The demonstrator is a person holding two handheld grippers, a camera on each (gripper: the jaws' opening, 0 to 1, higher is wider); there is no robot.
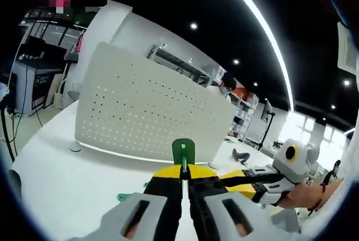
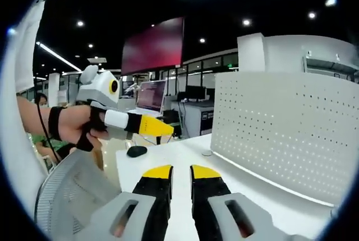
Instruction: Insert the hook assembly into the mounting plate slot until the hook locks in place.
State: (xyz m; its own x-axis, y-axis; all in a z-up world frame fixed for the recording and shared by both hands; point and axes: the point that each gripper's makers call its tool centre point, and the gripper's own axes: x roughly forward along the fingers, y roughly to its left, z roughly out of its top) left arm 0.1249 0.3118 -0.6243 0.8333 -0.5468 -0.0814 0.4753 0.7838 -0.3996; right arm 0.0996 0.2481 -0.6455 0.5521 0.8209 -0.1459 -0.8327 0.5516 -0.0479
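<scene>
One green hook assembly (image 1: 183, 152) stands upright between the yellow tips of the left tool (image 1: 184, 172) in the left gripper view; the jaws are pressed narrowly together on its thin stem, with the flat green head rising above them. Behind it stands one white perforated mounting plate (image 1: 151, 106), upright on the white worktop (image 1: 61, 179), its rows of small holes facing the camera and its base resting on two small round feet, one at the lower left corner. The hook is apart from the plate, in front of its lower edge. A second small green piece (image 1: 124, 197) lies flat on the worktop just left of the left tool's jaws. The right tool (image 1: 238, 178) enters this view from the right, held by a hand (image 1: 305, 196) with a dark strap at the wrist; its yellow tips point toward the left tool.

In the right gripper view, the right tool (image 2: 180, 172) has its two jaws a narrow gap apart with nothing between them. The left tool (image 2: 160, 128) shows at left, gripped by a hand (image 2: 76, 123), its yellow tip pointing right. The mounting plate (image 2: 286, 129) fills the right side, standing on the worktop (image 2: 185, 154). One black computer mouse (image 2: 136, 151) lies at the far end of the worktop, and one mesh chair back (image 2: 73, 196) sits at lower left
</scene>
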